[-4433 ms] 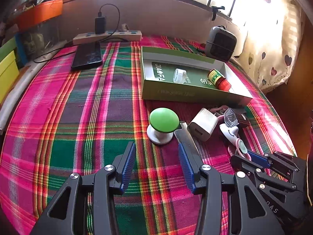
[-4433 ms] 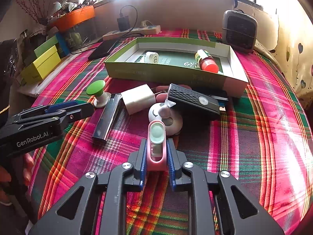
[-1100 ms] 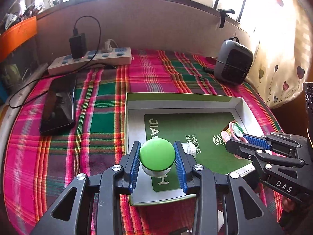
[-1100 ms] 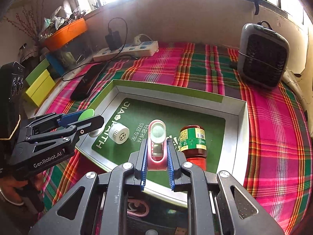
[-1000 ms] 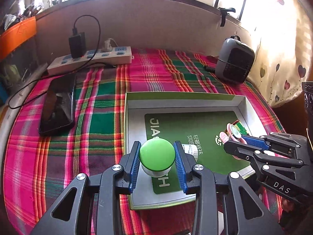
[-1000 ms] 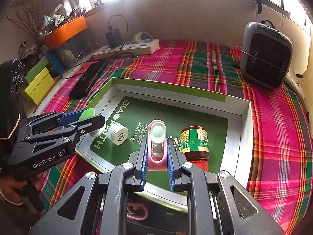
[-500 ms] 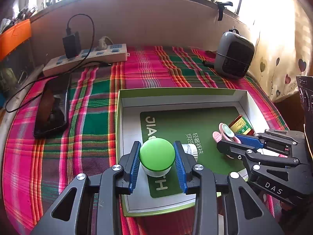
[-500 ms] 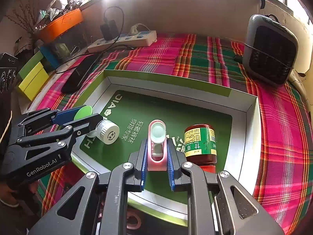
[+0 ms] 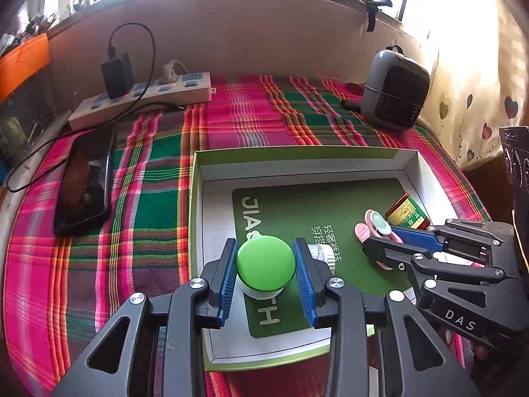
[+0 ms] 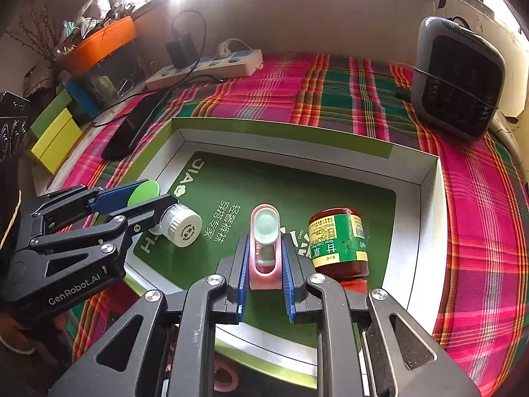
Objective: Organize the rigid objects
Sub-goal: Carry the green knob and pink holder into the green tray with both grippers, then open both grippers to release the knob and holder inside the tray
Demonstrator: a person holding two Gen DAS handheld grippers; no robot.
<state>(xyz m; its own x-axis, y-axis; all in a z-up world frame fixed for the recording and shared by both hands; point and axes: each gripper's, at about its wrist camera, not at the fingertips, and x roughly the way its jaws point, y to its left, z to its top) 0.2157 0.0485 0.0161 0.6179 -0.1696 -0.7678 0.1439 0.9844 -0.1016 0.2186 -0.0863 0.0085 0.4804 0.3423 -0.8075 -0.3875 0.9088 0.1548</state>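
Observation:
My left gripper (image 9: pixel 265 276) is shut on a green-topped knob with a white base (image 9: pixel 265 266), held over the near left part of the open green box (image 9: pixel 297 152). In the right wrist view the same gripper (image 10: pixel 142 203) shows the green knob (image 10: pixel 143 192) between its blue pads. My right gripper (image 10: pixel 264 278) is shut on a pink device with a pale green round end (image 10: pixel 264 241), above the box floor (image 10: pixel 297 182). A small white bottle (image 10: pixel 180 226) and a red jar with a green label (image 10: pixel 337 241) lie in the box.
A grey heater (image 10: pixel 459 76) stands at the back right on the plaid cloth. A power strip (image 9: pixel 142 96) with a black charger and a dark phone (image 9: pixel 82 185) lie at the back left. Yellow-green boxes (image 10: pixel 54 135) and an orange tray (image 10: pixel 99 43) sit at the left.
Both grippers have carried their objects from the cloth in front to over the box. In the last second both have come a little lower and closer over the box floor.

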